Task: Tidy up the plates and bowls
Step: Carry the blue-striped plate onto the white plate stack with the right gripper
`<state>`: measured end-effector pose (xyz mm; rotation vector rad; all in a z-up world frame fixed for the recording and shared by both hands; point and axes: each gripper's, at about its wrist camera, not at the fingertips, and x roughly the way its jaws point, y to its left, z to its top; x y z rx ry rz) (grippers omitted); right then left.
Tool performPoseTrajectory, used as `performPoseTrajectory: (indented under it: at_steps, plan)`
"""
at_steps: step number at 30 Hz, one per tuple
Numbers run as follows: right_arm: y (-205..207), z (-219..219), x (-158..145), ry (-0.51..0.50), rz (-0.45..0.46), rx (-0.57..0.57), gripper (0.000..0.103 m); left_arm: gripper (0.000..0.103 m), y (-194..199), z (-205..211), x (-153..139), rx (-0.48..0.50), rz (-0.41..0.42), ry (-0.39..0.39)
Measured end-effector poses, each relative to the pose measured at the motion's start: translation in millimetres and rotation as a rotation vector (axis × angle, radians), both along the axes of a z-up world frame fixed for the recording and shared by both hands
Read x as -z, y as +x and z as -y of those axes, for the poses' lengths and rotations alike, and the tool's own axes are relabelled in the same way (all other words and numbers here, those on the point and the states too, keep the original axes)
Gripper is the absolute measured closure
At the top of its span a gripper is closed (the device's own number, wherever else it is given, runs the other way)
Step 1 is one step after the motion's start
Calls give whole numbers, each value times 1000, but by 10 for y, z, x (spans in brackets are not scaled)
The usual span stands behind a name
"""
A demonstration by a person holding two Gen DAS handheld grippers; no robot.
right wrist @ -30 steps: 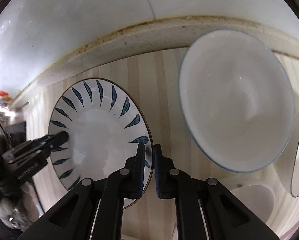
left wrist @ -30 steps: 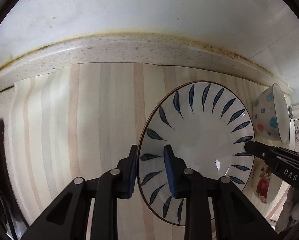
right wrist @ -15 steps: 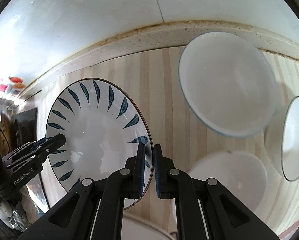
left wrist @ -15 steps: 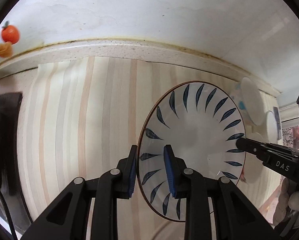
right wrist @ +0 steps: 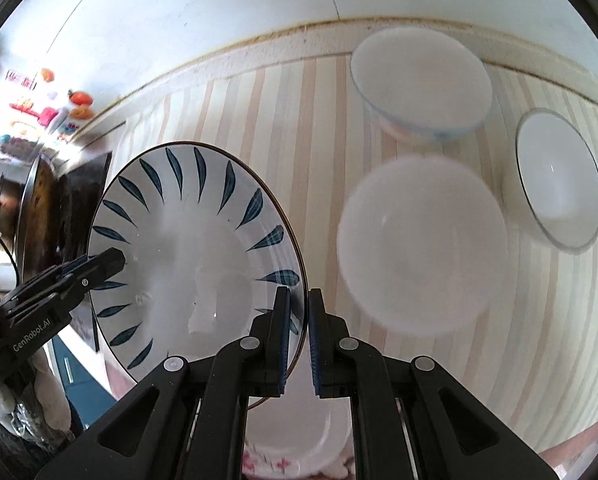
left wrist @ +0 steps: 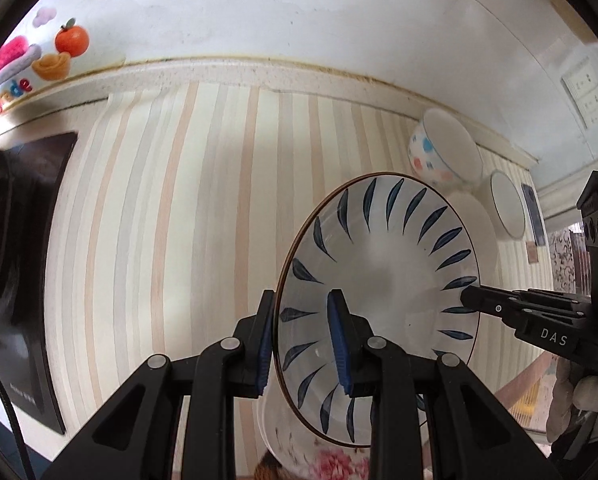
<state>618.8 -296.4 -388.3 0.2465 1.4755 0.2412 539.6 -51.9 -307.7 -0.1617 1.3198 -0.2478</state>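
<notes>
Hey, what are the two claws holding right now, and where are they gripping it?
Both hold the leaf-pattern plate by its rim: left claw on one edge, right claw on the opposite edge.

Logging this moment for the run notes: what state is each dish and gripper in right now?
Blue-leaf plate: lifted, tilted, held at both rims.
Left gripper: shut on the plate.
Right gripper: shut on the plate.
Dotted bowl: upright, empty.
Blue-rimmed bowl: upright, empty.
Floral plate: lying flat below.

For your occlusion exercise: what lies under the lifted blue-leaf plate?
Under the blue-leaf plate, held by both claws, a floral-patterned plate peeks out on the striped counter. Most of that plate is covered, so its contents cannot be seen.
</notes>
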Motion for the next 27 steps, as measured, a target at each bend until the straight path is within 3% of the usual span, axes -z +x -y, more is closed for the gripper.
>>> performPoseTrajectory:
  at_steps: [16,27]
  plan:
    - [-795,115,300,-1,-81,-52,93,80,-594,148,377,21,-73,47]
    - [-811,63,474,-18,-102,-68,93,80,-673,165,574,21,-113,76]
